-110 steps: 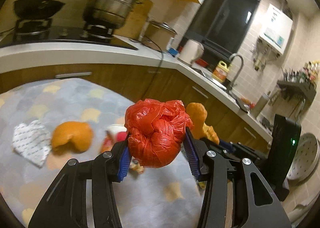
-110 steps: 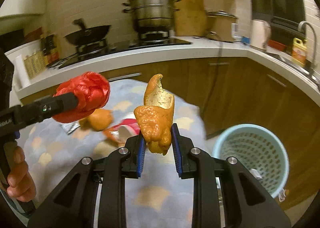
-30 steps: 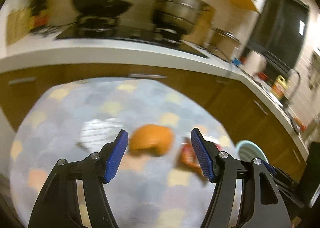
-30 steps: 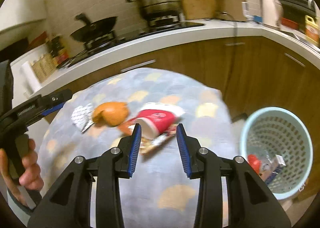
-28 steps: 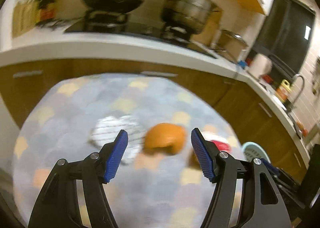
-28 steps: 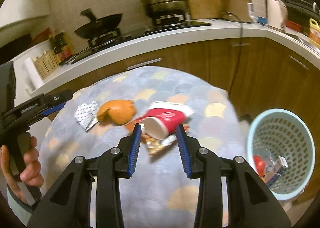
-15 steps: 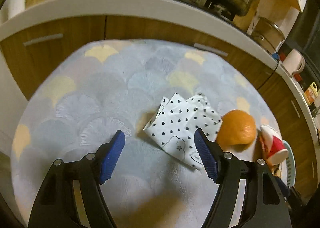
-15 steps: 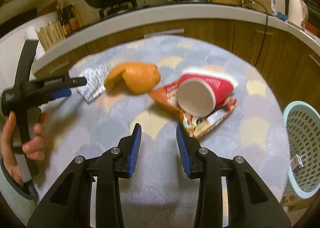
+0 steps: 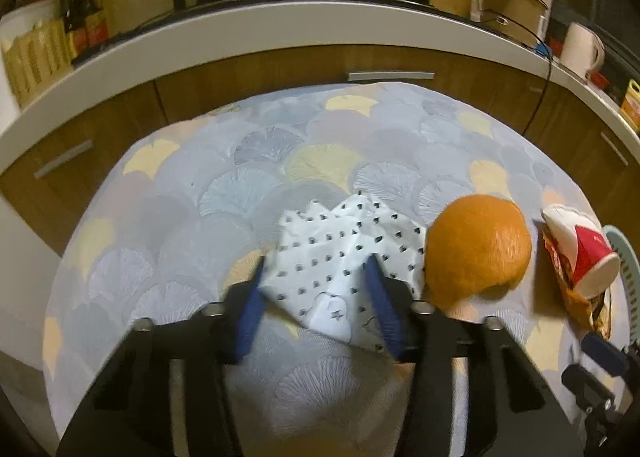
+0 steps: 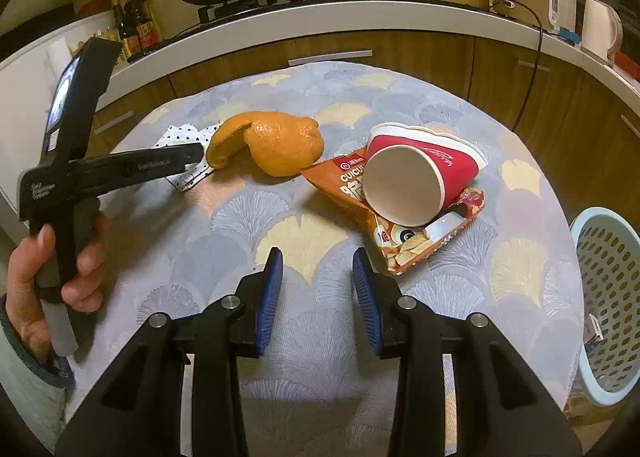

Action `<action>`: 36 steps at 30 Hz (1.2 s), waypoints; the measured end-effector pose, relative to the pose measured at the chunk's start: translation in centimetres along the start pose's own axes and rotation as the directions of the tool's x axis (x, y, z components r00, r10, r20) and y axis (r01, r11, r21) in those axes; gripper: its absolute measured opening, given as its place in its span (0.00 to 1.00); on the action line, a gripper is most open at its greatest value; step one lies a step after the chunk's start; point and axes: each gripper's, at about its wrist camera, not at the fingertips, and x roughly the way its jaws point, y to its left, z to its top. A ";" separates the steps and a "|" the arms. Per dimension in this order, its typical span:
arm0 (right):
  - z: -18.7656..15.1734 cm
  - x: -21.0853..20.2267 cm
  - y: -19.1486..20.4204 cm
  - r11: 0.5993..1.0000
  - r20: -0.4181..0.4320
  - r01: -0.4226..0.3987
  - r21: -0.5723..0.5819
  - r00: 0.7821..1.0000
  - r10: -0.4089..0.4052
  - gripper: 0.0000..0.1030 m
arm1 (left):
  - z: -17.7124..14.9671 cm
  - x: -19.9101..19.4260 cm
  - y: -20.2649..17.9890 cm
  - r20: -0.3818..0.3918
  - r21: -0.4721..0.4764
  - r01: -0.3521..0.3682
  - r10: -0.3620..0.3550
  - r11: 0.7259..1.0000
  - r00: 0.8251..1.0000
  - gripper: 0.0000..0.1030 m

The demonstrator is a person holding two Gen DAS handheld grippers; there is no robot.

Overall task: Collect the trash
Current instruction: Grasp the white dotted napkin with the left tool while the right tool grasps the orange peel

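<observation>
Trash lies on a round table under a scallop-patterned tablecloth: white heart-print paper wrapper near the middle in the left wrist view, orange peel just beside it on its right, touching or nearly so. Toward the table's right edge, red paper cup on its side, mouth toward the right wrist camera, resting on an orange snack bag.

Left gripper: jaws have just been closing, wrapper between them; blue pads at its two sides, paper bunched up between them, so grasping the wrapper. Frame blurred at the pads. In the right wrist view a hand holds this gripper by its handle at the table's left edge.

Right gripper: jaws part-open, nothing between them, over bare cloth at the near edge, short of the snack bag.

Pale blue perforated trash basket stands off the table's right edge; a small carton visible through its wall.
</observation>
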 end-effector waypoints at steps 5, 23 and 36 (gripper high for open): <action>0.8 -0.1 0.2 0.998 0.004 -0.048 0.033 0.999 0.048 0.32 | -0.4 -0.6 -0.4 0.023 0.020 0.056 -0.056 0.998 0.998 0.02; 7.2 4.5 4.7 0.998 0.064 -0.021 0.060 0.998 0.017 0.65 | -0.6 -3.7 6.0 0.225 -0.256 0.192 -0.135 0.948 0.965 0.01; 8.1 7.5 5.4 0.998 0.040 0.044 0.053 0.998 -0.046 0.73 | -0.4 -3.3 5.3 0.218 -0.217 0.200 -0.152 0.956 0.964 0.02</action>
